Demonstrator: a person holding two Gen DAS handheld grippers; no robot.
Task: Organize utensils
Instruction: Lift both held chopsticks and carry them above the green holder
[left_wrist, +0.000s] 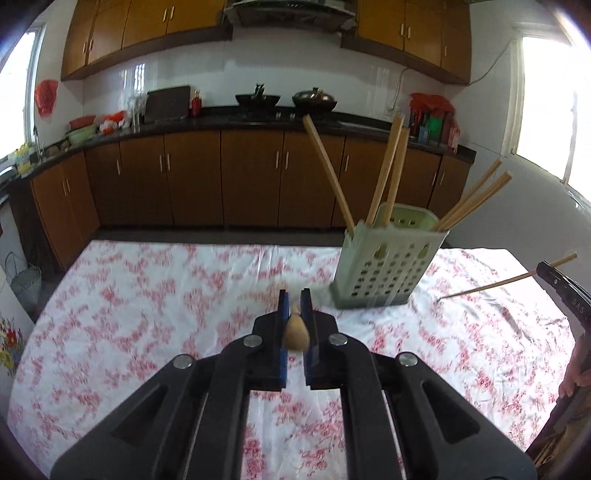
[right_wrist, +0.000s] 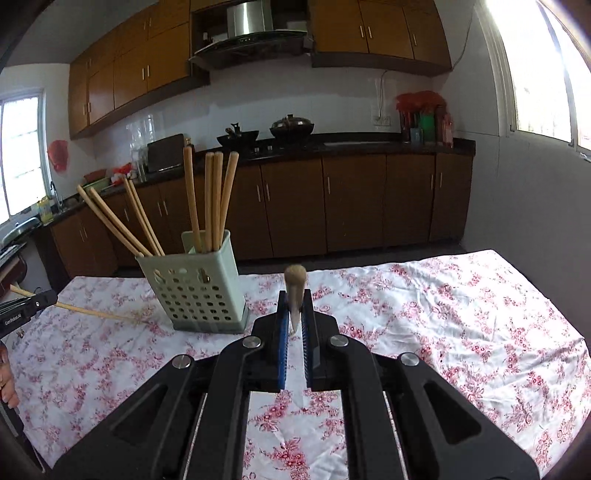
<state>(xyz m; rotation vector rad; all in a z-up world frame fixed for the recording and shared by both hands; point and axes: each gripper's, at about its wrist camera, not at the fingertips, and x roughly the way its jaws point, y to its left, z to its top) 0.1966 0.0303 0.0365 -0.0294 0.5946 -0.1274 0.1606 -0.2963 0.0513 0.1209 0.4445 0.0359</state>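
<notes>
Both grippers, left gripper (left_wrist: 294, 308) and right gripper (right_wrist: 295, 308), each pinch a chopstick (left_wrist: 295, 330) near the holder (left_wrist: 384, 266), likely ready for dropping in.

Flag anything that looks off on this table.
Nothing spilled or broken. The chopsticks in the green holder splay unevenly, some leaning far out. Each gripper, left and right, clamps one chopstick.

Left gripper (left_wrist: 294, 308): jaws clamping a chopstick (left_wrist: 295, 332), pointing downward over the table. Right gripper (right_wrist: 294, 308): jaws pinching a second chopstick (right_wrist: 295, 291), likewise tilting downward. Fingers (right_wrist: 7, 384) curling at the near left edge.
</notes>
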